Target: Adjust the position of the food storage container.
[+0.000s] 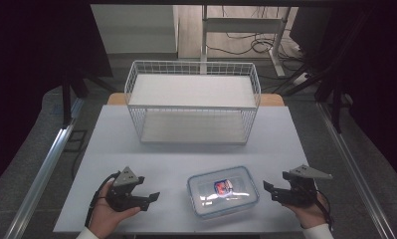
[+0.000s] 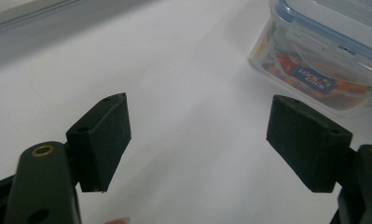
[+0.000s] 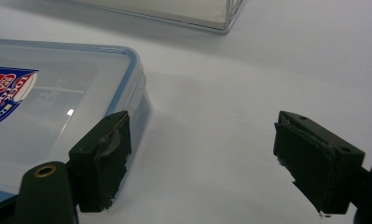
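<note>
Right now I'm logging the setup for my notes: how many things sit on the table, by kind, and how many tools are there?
Clear plastic food containers with blue-rimmed lid: 1
White wire two-tier shelf racks: 1
Black hand-held two-jaw tools, left tool and right tool, both open: 2
Total: 4

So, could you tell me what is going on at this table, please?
A person holds the left hand-held gripper and the right hand-held gripper, both open, on either side of a clear rectangular plastic container with a blue-rimmed lid. Neither touches it. A white two-tier wire shelf rack stands behind on the pale grey table.
</note>
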A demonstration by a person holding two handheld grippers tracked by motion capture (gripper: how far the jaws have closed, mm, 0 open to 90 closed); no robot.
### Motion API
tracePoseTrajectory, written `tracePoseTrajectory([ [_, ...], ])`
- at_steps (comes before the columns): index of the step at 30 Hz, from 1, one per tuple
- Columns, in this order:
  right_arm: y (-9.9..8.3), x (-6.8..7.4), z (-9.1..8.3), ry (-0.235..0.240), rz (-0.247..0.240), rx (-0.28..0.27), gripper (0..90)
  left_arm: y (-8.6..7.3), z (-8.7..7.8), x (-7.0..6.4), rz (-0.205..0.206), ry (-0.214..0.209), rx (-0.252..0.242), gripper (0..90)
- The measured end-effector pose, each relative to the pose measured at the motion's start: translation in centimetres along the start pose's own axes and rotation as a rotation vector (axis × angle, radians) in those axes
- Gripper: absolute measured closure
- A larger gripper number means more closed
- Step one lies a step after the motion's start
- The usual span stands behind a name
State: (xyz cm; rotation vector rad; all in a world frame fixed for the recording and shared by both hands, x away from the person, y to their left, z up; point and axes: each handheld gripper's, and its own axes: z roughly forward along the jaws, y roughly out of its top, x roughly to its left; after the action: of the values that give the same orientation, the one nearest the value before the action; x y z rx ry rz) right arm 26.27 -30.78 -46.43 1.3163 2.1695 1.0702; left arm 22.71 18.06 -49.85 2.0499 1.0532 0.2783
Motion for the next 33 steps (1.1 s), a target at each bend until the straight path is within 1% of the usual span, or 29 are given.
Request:
tracePoseTrajectory([
  [3, -0.1, -0.2, -0.1, 0.008, 0.002, -0.004, 20.0, 0.1, 0.1, 0.2, -0.004, 0.001, 0.005, 20.8],
  [8, -0.1, -0.4, 0.1, 0.001, -0.011, 0.006, 22.2, 0.0, 0.1, 0.5, -0.009, 0.018, 0.001, 19.8],
  [11, -0.1, -0.4, 0.1, 0.004, -0.012, 0.006, 22.7, 0.0, -0.1, 0.7, -0.021, 0.025, -0.005, 19.7],
  [15, -0.1, -0.5, 0.0, 0.002, -0.009, 0.010, 23.2, -0.1, -0.1, 1.0, -0.023, 0.034, -0.004, 19.5],
  [19, 0.1, -0.3, -0.2, 0.004, -0.011, 0.009, 24.1, -0.1, -0.1, 0.9, -0.016, 0.025, -0.002, 19.6],
  [23, 0.4, -0.3, -0.1, 0.017, -0.023, 0.004, 25.2, -0.1, 0.1, 0.9, -0.007, 0.024, 0.008, 19.5],
  [28, 1.2, 0.0, 0.1, 0.052, -0.033, 0.000, 27.3, -0.2, 0.0, 0.8, -0.007, 0.033, 0.013, 19.5],
  [30, 1.5, 0.3, 0.0, 0.057, -0.052, -0.009, 28.5, -0.3, 0.0, 0.8, -0.009, 0.035, 0.011, 19.5],
  [33, 1.9, 1.1, -0.3, 0.080, -0.077, -0.022, 30.4, -0.3, 0.0, 0.8, -0.009, 0.035, 0.011, 19.5],
])
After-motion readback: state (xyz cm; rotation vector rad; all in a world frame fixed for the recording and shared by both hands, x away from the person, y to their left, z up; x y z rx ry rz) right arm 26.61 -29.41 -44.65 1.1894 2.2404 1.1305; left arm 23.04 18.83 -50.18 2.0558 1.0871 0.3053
